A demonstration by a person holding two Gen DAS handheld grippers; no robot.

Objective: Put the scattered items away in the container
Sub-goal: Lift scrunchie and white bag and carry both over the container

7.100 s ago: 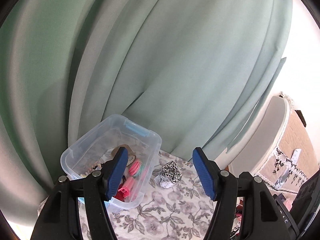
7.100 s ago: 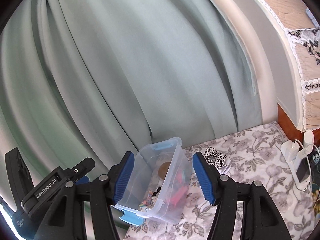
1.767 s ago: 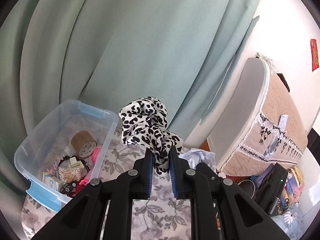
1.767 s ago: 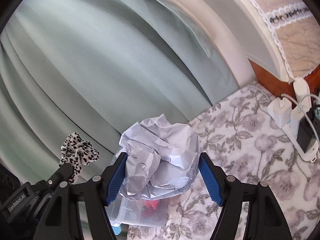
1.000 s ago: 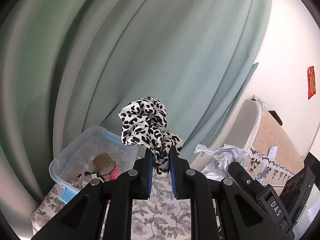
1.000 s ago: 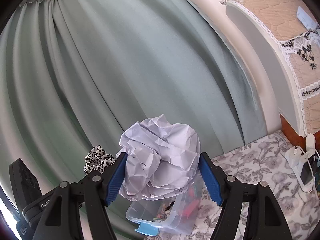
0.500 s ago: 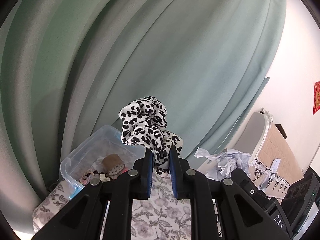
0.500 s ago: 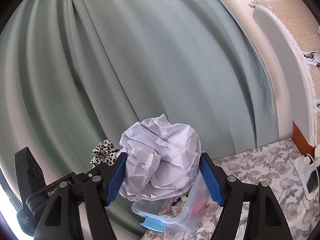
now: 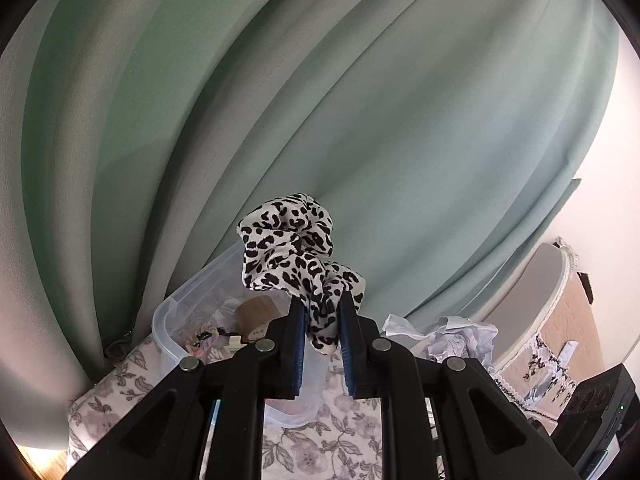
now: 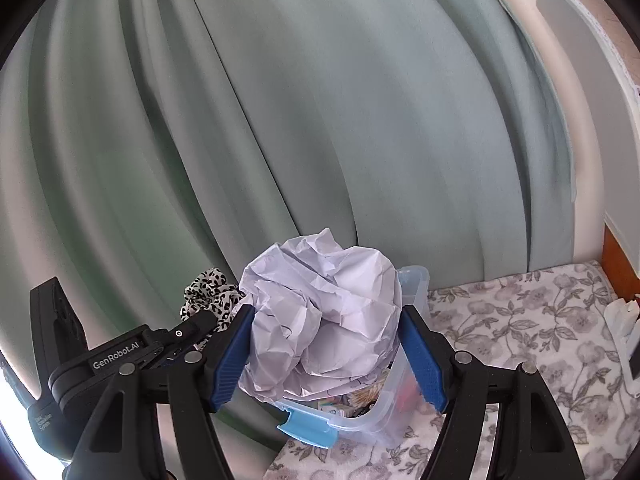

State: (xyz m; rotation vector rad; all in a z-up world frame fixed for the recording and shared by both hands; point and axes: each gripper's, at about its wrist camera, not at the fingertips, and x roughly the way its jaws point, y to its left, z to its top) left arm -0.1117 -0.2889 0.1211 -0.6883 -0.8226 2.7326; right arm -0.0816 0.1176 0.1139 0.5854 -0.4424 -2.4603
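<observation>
Green curtain [image 9: 360, 120] fills the background in both wrist views, hanging behind a surface covered with a floral cloth [image 10: 520, 320].

Container [image 9: 188, 312]: clear plastic tub with a blue latch, standing on the cloth close to the curtain. It already holds small items, among them a tape roll [image 9: 256, 314].

Left gripper [image 9: 322, 340]: jaws nearly together, clamped on a leopard-print scrunchie [image 9: 288, 248], which stands up above the fingertips and appears over the tub's near edge. Right gripper [image 10: 326, 354]: jaws wide but pressed against both sides of a crumpled paper ball [image 10: 320, 312], which fills the gap and hides much of the tub below it.

Risks noted:
- Both loads converge on one small opening; the grippers sit just beside each other and could knock together.
- The paper ball is bulky against the tub's width. Released off-centre, it would likely land on the rim and roll onto the cloth.
- The scrunchie is soft and may cling to the pads on release.
- Contact with the rim could shove or tip the light tub.

Compared with seven seconds back: both grippers were then open and empty, and the scrunchie and paper lay on the cloth beside the tub. Over the last second both grips are unchanged, and the tub has shifted towards the centre of each view.
</observation>
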